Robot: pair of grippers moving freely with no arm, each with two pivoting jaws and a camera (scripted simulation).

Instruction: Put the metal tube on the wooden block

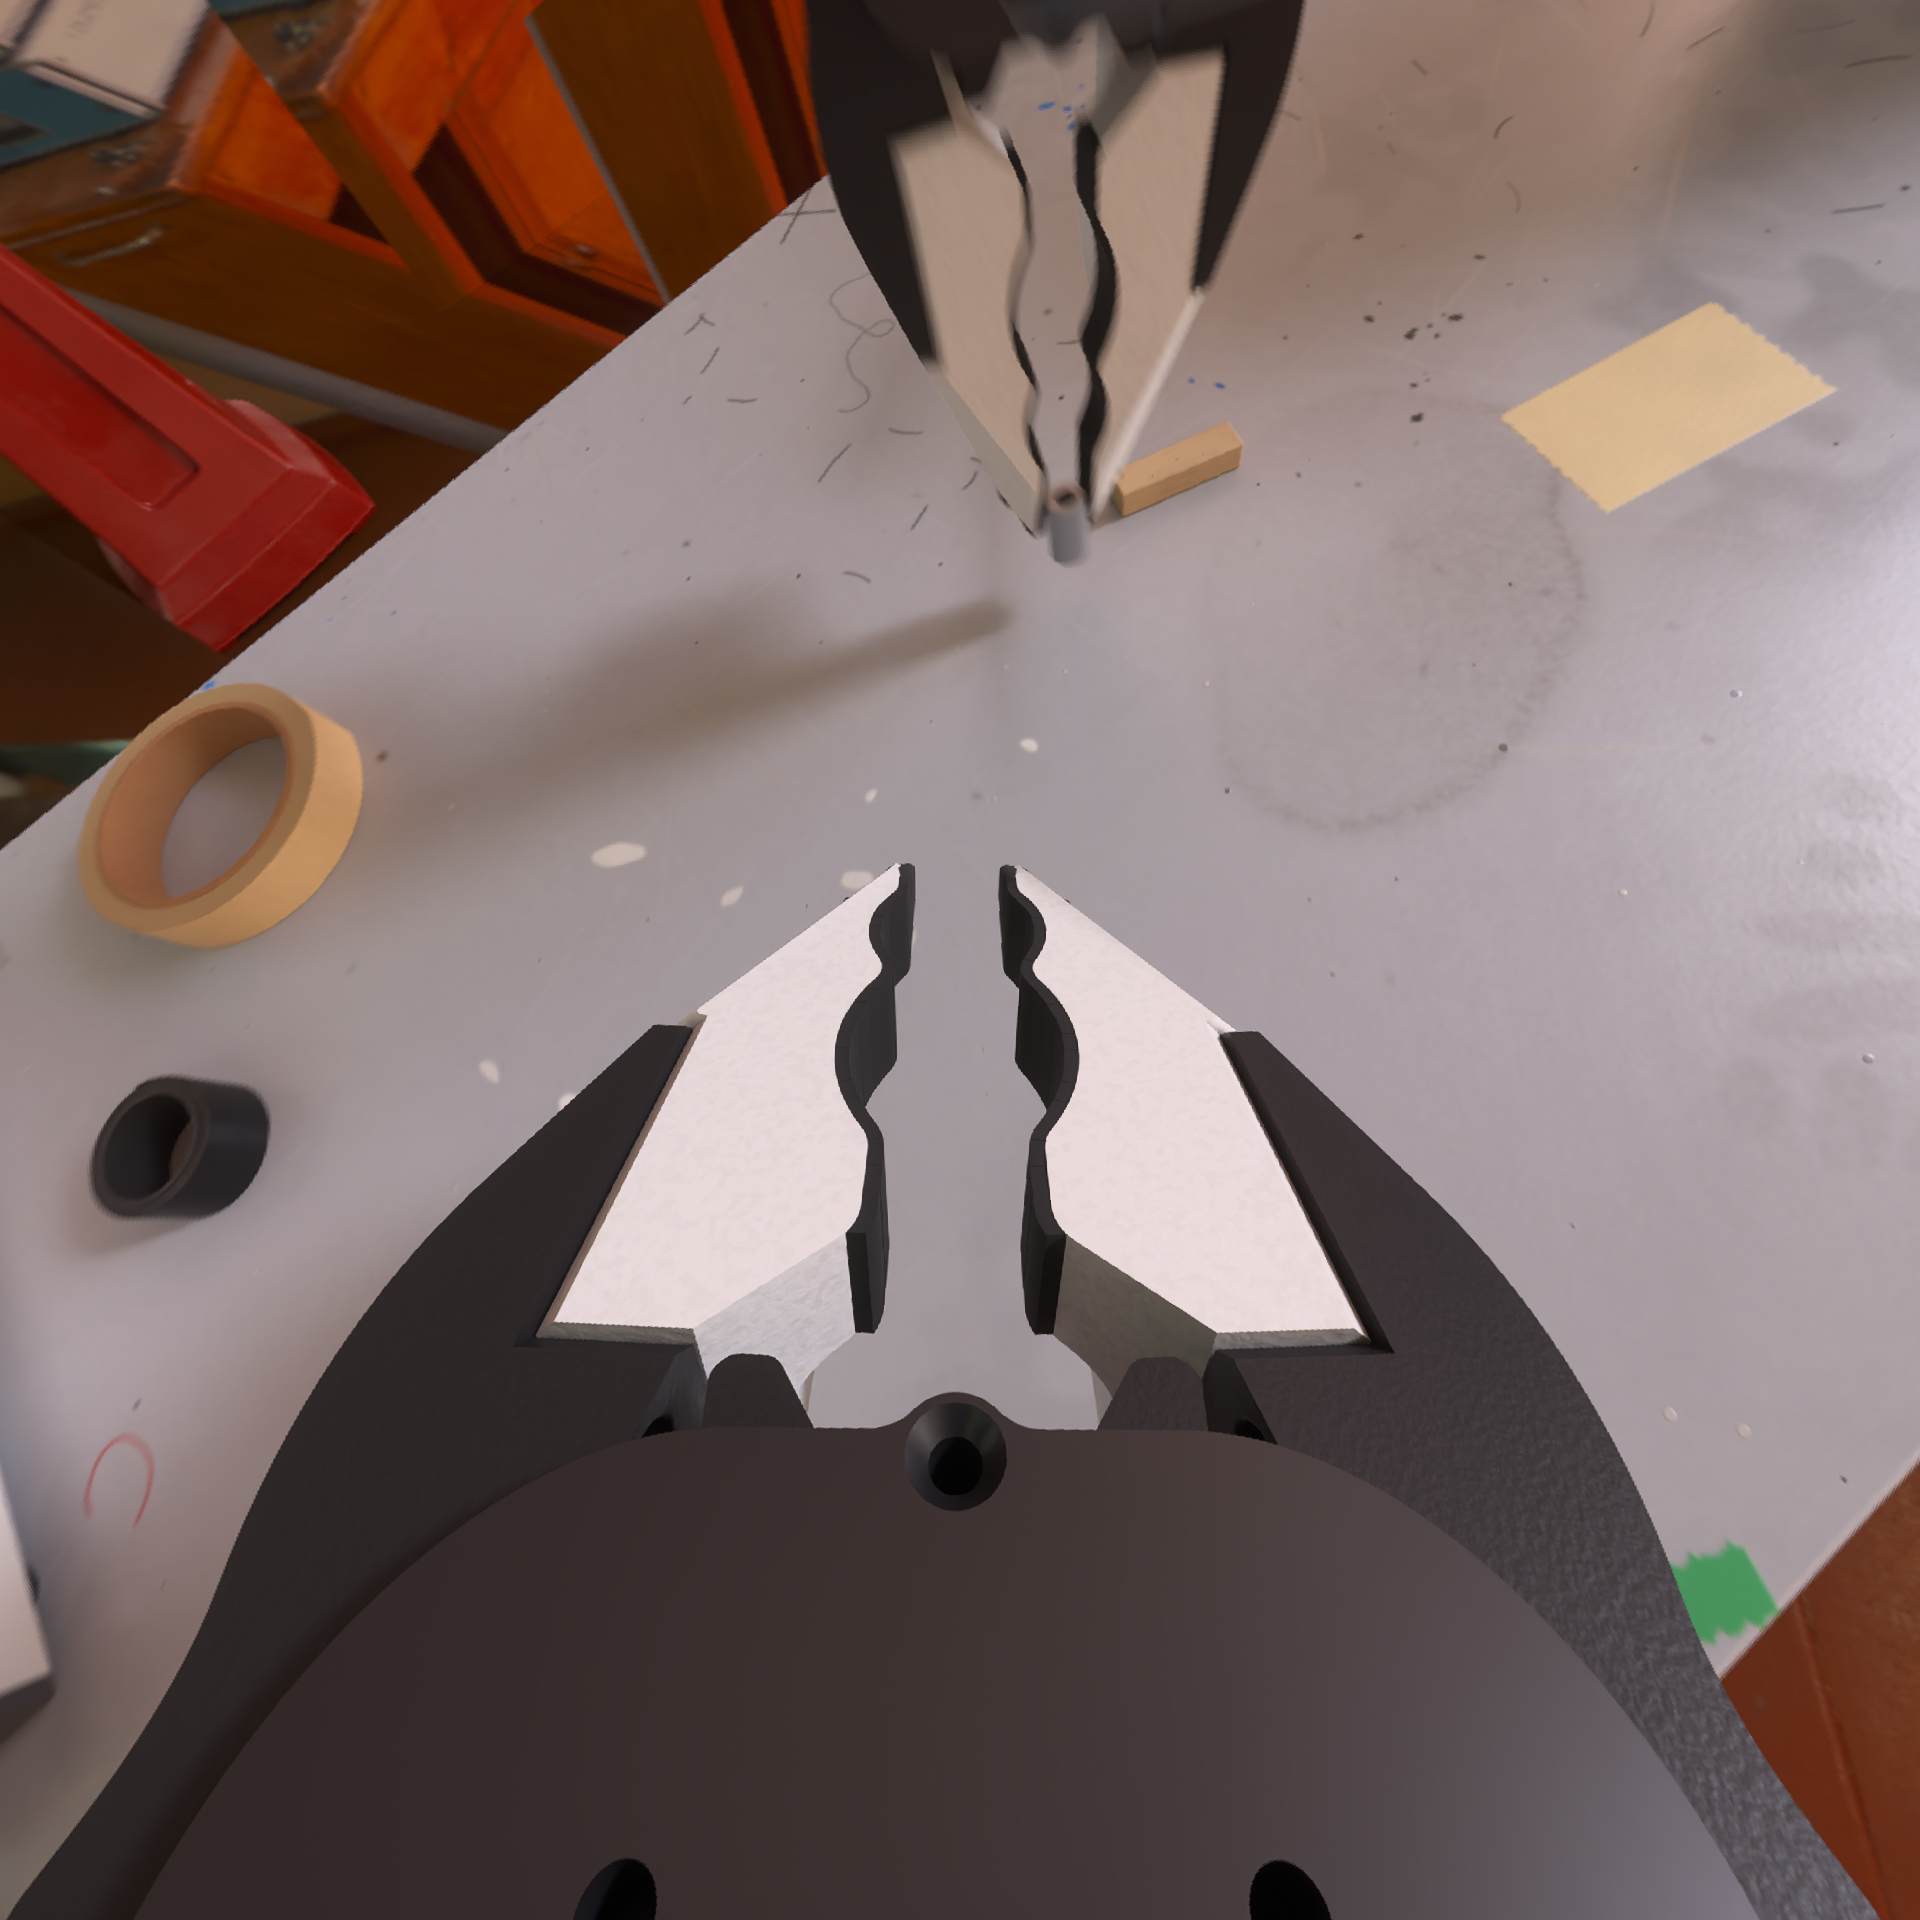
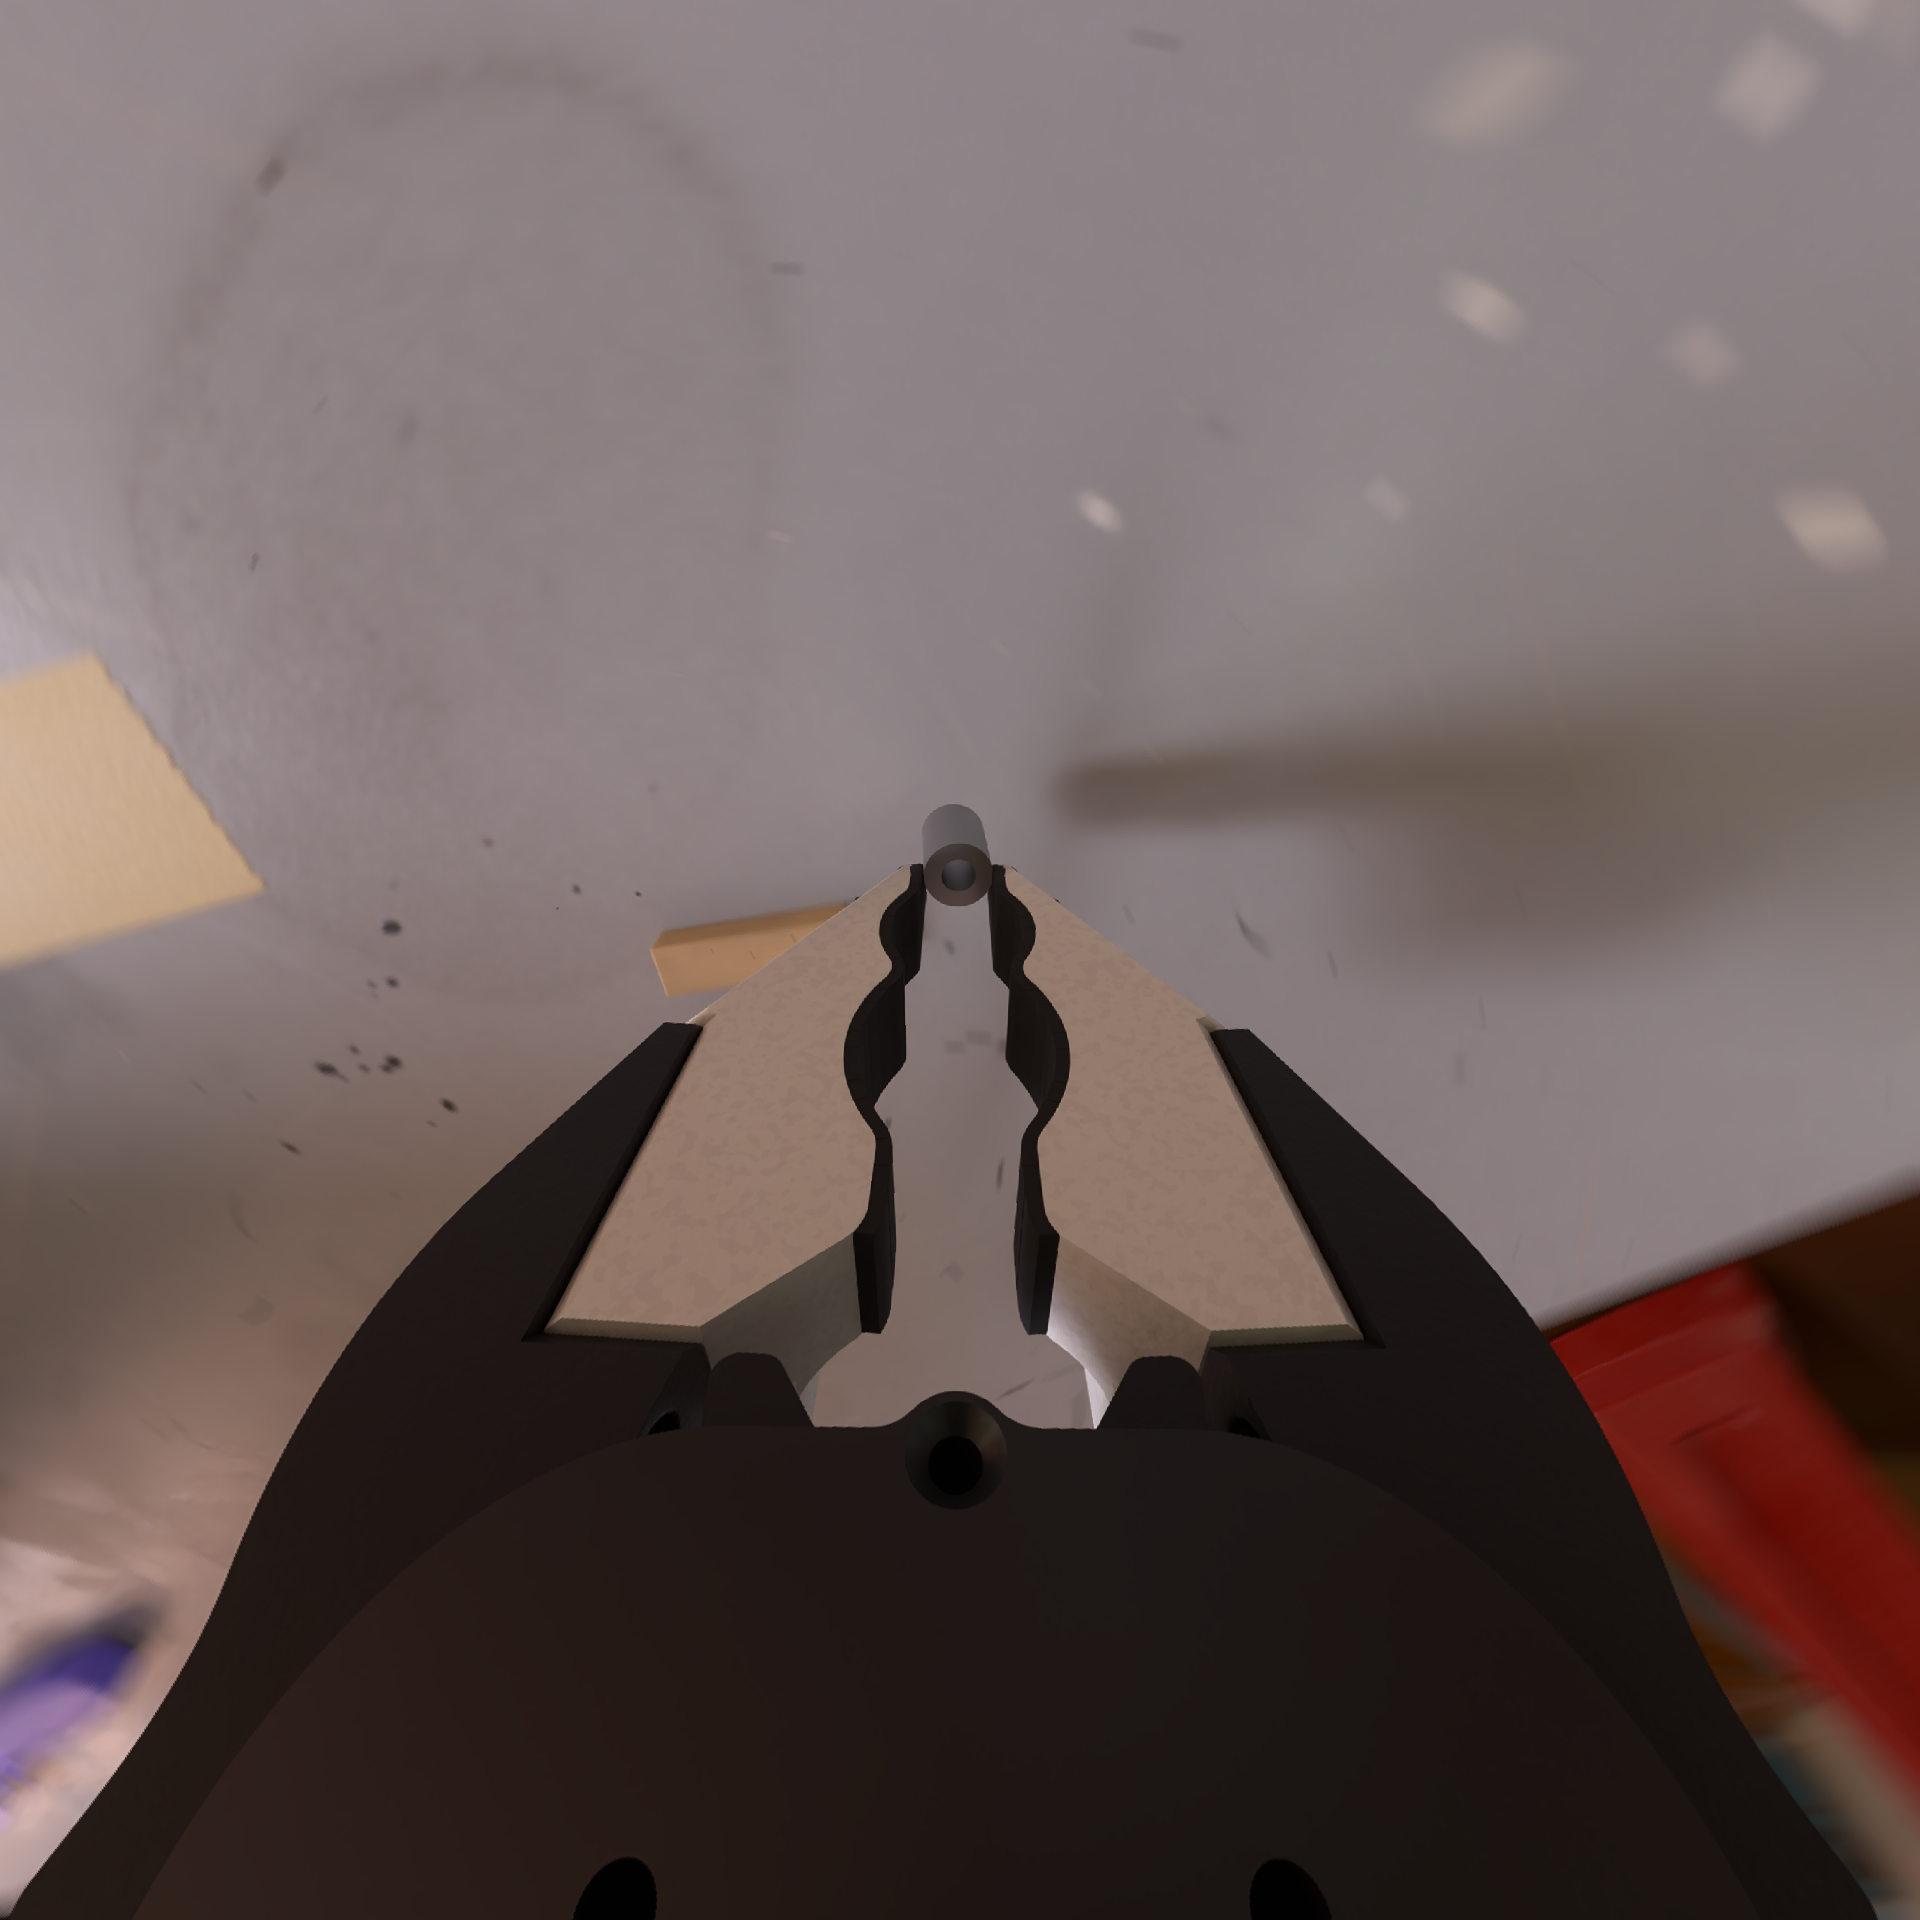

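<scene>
A small grey metal tube (image 2: 956, 864) is held between the tips of my right gripper (image 2: 956, 878), above the grey table. In the left wrist view the tube (image 1: 1066, 525) hangs from that gripper (image 1: 1062, 509), which points down from the far side. The pale wooden block (image 1: 1179, 468) lies flat on the table just right of the tube; in the right wrist view the block (image 2: 732, 948) shows left of the fingers, partly hidden by them. My left gripper (image 1: 956, 883) is open and empty, low over the table well short of the tube.
A roll of tan masking tape (image 1: 220, 816) and a black ring (image 1: 177, 1143) lie at the table's left side. A tan patch of tape (image 1: 1662, 400) is stuck at the right. A red box (image 1: 156, 457) and orange cabinets (image 1: 416, 177) stand beyond the table edge.
</scene>
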